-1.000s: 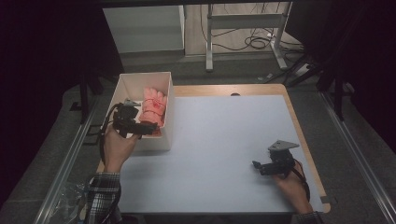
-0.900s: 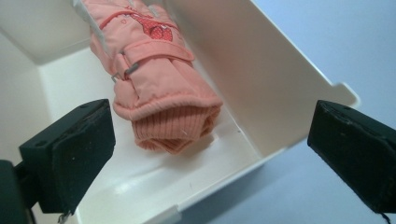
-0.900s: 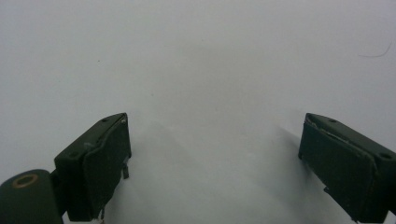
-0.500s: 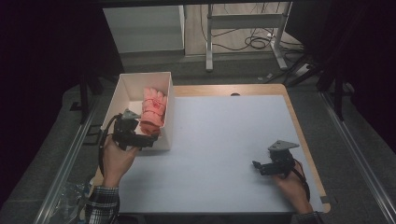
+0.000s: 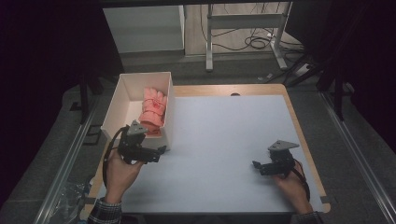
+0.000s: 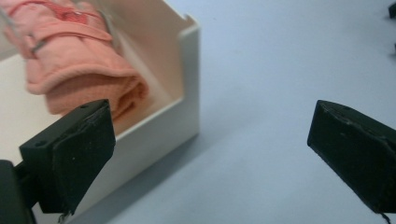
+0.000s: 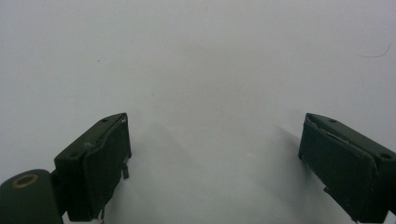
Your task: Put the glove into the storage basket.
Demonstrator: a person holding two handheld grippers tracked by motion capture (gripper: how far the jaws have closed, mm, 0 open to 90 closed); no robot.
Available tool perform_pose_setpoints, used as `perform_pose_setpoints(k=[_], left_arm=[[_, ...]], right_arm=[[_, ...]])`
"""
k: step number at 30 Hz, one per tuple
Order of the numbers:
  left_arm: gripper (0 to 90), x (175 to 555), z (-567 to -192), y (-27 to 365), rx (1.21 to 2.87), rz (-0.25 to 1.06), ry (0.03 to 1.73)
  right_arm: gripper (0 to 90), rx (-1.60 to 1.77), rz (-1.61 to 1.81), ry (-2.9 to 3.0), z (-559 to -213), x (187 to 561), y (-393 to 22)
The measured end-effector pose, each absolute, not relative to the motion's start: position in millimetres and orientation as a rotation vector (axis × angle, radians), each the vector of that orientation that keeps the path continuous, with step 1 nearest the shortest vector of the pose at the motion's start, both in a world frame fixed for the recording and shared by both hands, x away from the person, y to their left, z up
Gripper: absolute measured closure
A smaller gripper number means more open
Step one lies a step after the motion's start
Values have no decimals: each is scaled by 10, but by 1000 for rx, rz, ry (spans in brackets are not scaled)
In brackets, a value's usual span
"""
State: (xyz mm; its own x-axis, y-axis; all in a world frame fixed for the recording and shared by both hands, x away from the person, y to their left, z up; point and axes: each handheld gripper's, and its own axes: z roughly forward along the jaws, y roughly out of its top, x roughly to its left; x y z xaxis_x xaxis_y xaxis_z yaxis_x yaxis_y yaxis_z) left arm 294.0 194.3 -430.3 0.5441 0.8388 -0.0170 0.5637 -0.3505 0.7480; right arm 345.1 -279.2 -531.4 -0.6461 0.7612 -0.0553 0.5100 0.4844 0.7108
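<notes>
Lying in the white box point(image 5: 122, 99) at the table's point(image 5: 224, 140) left edge, against the box's right wall, the pink glove point(image 5: 153, 108) looked soft, light and limp, likely to sag and best pinched at its thick folded cuff point(image 6: 93, 88) toward the near end. The left gripper point(image 5: 159, 150) hung just outside the box's near right corner, jaws spread wide and empty. Rightward the pale surface lay bare, giving broad room to move. Near the front right corner the right gripper point(image 5: 256, 164) rested low, jaws likewise spread, holding nothing.
</notes>
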Motion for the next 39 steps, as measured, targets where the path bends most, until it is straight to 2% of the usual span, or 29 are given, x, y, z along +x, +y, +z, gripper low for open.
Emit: perform_pose_setpoints(k=[14,39], left_arm=[[12,2821,-4664,1657,2091,449,1055],[8,2893,-5412,1328,2185,407,1006]], right_arm=[[94,1065,956,2370,-5314,3450,-2791],[94,1064,956,2370,-5314,3450,-2791]])
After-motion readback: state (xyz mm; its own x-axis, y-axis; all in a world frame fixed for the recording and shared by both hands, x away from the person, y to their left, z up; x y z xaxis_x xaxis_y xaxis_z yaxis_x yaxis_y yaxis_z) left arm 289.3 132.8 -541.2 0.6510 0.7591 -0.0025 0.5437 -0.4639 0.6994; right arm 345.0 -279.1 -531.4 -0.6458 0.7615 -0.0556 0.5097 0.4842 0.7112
